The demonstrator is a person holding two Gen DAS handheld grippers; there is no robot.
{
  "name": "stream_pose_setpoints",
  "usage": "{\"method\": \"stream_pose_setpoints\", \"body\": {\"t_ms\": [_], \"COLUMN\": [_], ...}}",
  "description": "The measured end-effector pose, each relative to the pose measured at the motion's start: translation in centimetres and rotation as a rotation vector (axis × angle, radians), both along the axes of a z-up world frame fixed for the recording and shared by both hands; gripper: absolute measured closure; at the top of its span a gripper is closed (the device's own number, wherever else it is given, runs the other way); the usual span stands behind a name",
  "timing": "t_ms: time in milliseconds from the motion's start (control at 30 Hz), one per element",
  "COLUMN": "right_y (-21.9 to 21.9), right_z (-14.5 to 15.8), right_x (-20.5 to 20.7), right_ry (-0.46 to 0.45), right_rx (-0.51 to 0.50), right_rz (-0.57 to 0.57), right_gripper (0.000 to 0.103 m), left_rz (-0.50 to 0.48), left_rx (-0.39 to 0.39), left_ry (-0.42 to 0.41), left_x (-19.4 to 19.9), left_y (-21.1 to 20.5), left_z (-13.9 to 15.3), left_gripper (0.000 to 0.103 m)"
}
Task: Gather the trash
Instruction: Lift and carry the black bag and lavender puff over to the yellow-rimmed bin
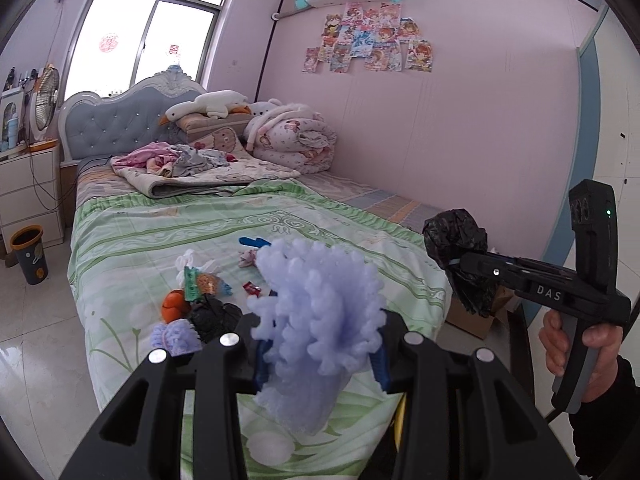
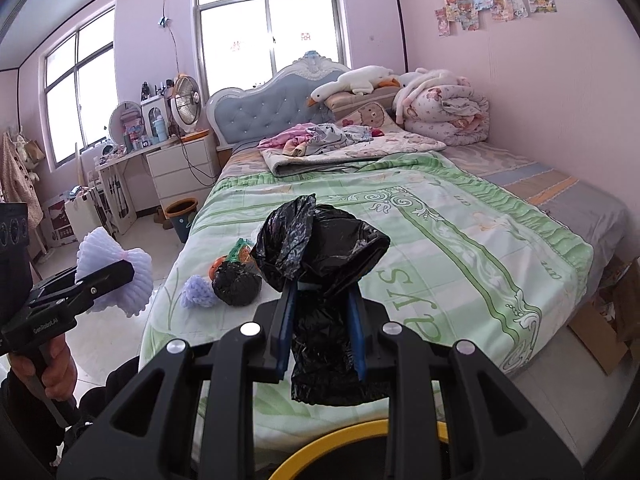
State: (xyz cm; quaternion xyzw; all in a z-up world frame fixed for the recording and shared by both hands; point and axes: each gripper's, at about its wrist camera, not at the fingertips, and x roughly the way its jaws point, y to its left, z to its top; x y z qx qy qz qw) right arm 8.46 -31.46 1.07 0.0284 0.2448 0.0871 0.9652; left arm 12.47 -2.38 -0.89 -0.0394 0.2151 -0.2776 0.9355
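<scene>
My left gripper (image 1: 320, 344) is shut on a lavender foam fruit net (image 1: 316, 304), held up over the foot of the bed (image 1: 132, 240). My right gripper (image 2: 320, 296) is shut on a crumpled black plastic bag (image 2: 320, 248) that droops below its jaws. Each gripper also shows in the other's view: the right gripper (image 1: 460, 264) at the right, the left gripper (image 2: 124, 272) at the left. On the green bedspread lie a second foam net (image 1: 176, 336), a black bag ball (image 1: 216, 316), an orange (image 1: 174, 306), a snack wrapper (image 1: 204, 282), a white tissue (image 1: 196, 260) and small wrappers (image 1: 252, 289).
A yellow-rimmed bin (image 2: 340, 440) sits just below the right gripper. A dark waste bin (image 1: 30, 254) stands on the floor by the white nightstand (image 1: 28, 196). Cardboard boxes (image 2: 600, 340) lie at the bed's right side. Bedding and plush toys (image 1: 208, 106) fill the head end.
</scene>
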Motion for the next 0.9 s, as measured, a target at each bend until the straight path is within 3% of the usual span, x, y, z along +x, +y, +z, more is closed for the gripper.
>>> {"method": "stream_pose_setpoints", "body": {"t_ms": [533,900], "right_y": [-5.8,-7.5], "right_z": [-1.8,-4.5], "right_x": [-4.4,-6.4], "right_ry": [0.053,0.136], "right_rx": [0.045,0.032], "right_rz": [-0.084,-0.126], "right_gripper": [0.079,0.079], "left_rz": [-0.205,-0.326], "left_rx": [0.085,0.161], "left_ry": [0.077,0.182], "left_x": [-2.1,-2.3], "left_y": [-8.0,-12.7], "left_z": [-2.7,-7.2], "left_gripper": [0.066,0.066]}}
